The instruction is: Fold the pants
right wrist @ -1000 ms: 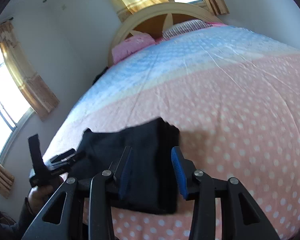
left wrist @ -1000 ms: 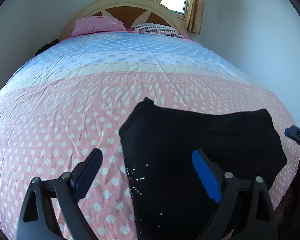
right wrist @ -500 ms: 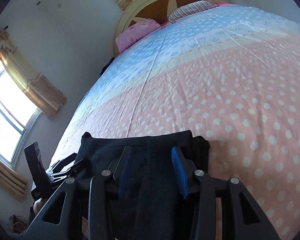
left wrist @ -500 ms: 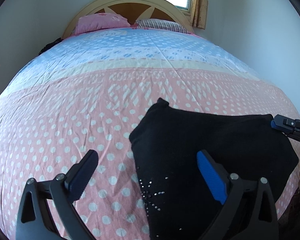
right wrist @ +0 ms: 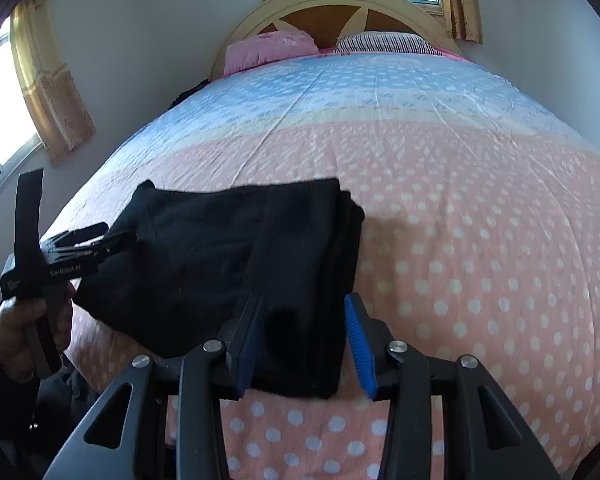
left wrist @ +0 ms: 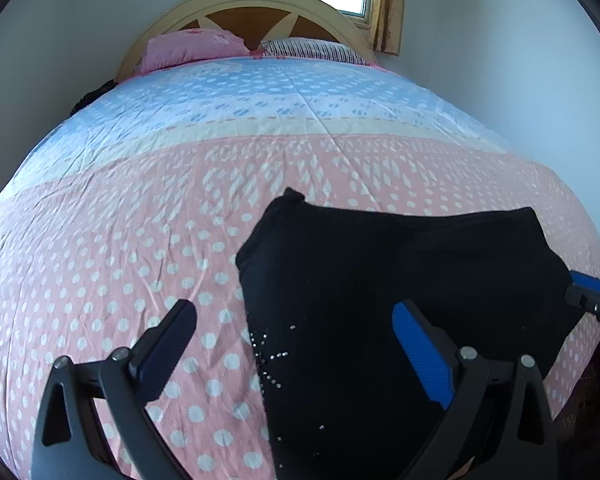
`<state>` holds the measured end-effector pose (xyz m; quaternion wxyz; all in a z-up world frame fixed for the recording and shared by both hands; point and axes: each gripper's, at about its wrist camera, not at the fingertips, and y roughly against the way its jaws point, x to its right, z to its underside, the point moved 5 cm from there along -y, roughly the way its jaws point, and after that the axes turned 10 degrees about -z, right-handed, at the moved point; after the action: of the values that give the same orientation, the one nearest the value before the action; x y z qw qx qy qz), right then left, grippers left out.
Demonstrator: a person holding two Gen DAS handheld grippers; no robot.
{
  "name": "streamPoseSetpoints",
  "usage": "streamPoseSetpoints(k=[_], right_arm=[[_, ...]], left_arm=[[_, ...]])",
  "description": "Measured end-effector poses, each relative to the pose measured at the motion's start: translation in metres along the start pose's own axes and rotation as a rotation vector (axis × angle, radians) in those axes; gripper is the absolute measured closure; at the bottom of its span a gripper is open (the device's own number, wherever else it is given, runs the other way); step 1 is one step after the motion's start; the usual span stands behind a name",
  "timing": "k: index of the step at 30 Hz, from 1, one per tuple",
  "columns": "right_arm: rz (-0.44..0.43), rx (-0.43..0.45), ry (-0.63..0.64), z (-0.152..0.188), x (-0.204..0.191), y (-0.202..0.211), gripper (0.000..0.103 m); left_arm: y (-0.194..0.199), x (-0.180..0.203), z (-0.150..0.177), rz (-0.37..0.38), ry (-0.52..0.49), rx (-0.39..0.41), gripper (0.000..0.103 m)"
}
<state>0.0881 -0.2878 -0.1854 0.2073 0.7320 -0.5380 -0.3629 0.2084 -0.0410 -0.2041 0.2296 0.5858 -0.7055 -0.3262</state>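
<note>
Folded black pants (left wrist: pixel 380 300) lie on the pink dotted part of the bedspread (left wrist: pixel 120 260), near the bed's foot. My left gripper (left wrist: pixel 296 332) hovers wide open over the pants' left edge, which carries small sparkling studs; nothing is gripped. In the right wrist view, the right end of the pants (right wrist: pixel 220 256) sits between the fingers of my right gripper (right wrist: pixel 304 332). Its jaws are closing around the fold: the left pad is against the cloth and the right pad is just off it. The left gripper (right wrist: pixel 112 236) shows at the bundle's far end, held by a hand (right wrist: pixel 16 320).
The bedspread turns cream and then blue towards the headboard (left wrist: pixel 260 8), where a pink pillow (left wrist: pixel 192 46) and a striped pillow (left wrist: pixel 312 48) lie. White walls and curtained windows surround the bed. The right gripper's tip (left wrist: pixel 588 292) shows at the bed's right edge.
My right gripper has dropped lower and swung to face the headboard squarely, and its jaws have narrowed a little around the pants' end. The left gripper has opened a little wider.
</note>
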Motion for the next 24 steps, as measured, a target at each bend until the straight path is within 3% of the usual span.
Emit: streamPoseSetpoints(k=[6, 15, 19, 24], right_arm=[[-0.008, 0.003, 0.018, 0.009, 0.001, 0.008, 0.091], [-0.051, 0.002, -0.031, 0.019, 0.01, 0.008, 0.09], [-0.055, 0.016, -0.037, 0.022, 0.009, 0.008, 0.089], [-0.146, 0.011, -0.152, 0.025, 0.022, 0.008, 0.089]], left_arm=[[-0.001, 0.001, 0.004, 0.004, 0.014, -0.008, 0.002], [0.012, 0.011, -0.002, 0.028, 0.002, 0.016, 0.002], [0.037, 0.048, -0.027, 0.077, -0.082, 0.086, 0.001], [0.03, 0.126, -0.053, 0.217, -0.182, 0.071, 0.0]])
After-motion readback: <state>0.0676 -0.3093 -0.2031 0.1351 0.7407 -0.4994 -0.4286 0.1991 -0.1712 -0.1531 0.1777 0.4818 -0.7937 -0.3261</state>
